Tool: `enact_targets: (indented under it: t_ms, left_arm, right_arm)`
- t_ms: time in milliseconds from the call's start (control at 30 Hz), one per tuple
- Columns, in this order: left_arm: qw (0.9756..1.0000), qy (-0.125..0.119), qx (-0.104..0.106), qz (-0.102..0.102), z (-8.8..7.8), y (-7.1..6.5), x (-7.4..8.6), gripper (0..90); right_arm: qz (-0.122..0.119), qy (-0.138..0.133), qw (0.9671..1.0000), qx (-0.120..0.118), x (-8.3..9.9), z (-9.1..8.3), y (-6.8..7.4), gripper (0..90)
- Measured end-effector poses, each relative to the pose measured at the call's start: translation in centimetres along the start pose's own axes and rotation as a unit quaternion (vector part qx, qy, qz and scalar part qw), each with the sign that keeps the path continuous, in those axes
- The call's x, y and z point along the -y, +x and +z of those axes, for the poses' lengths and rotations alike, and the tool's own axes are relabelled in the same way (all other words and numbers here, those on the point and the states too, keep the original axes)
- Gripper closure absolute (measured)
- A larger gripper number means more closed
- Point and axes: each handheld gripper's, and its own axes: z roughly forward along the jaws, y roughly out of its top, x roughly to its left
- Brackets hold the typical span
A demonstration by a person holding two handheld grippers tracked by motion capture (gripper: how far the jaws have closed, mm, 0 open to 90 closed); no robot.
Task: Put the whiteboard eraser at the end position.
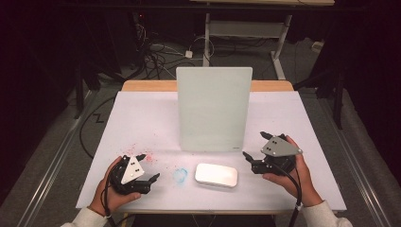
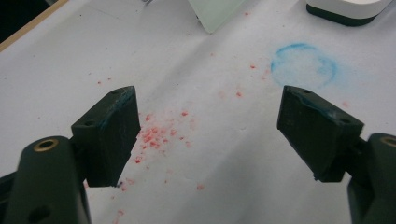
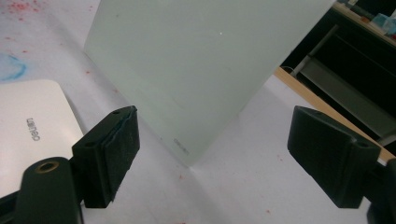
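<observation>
A pale green board (image 1: 213, 108) stands upright in the middle of the white table (image 1: 142, 118); its lower corner (image 3: 187, 70) faces the right gripper view. In front of it lies a flat white device (image 1: 216, 174) with a dark base (image 2: 345, 9) and a printed logo (image 3: 28, 135). My left gripper (image 1: 147, 167) rests open at the front left, over red specks (image 2: 154, 135). My right gripper (image 1: 257, 145) sits open at the front right, between the device and the board's right edge. Nothing is between either pair of jaws.
A smudged blue ring (image 1: 180, 174) marks the table left of the device (image 2: 303, 65). Red specks (image 1: 142, 151) scatter near the left gripper. The table's wooden back edge (image 1: 146, 85) shows behind the board. Cables (image 1: 156, 54) and a desk frame (image 1: 246, 28) lie on the floor beyond.
</observation>
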Motion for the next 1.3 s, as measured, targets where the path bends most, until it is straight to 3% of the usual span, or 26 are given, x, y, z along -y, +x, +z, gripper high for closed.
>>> enact_targets:
  t_ms: [467, 833, 1067, 1300]
  left_arm:
    - [1.0, 0.001, 0.003, -0.004, 0.4, 0.1, 0.0, 20.3]
    - [1.0, -0.002, 0.005, -0.004, 0.6, 0.2, -0.3, 20.3]
    - [1.0, 0.0, 0.002, -0.003, 0.6, 0.2, -0.4, 20.3]
    - [1.0, 0.0, 0.003, 0.005, 0.8, 0.0, -0.7, 20.3]
  right_arm:
    - [0.023, -0.014, 0.9991, 0.032, 2.9, -1.5, -0.6, 17.8]
    - [0.044, 0.001, 0.9976, 0.053, 6.0, -2.4, -0.8, 17.9]
    - [0.068, 0.008, 0.9964, 0.049, 8.2, -2.6, -0.4, 18.1]
    - [0.067, 0.019, 0.9966, 0.044, 9.1, -2.4, 0.0, 18.2]
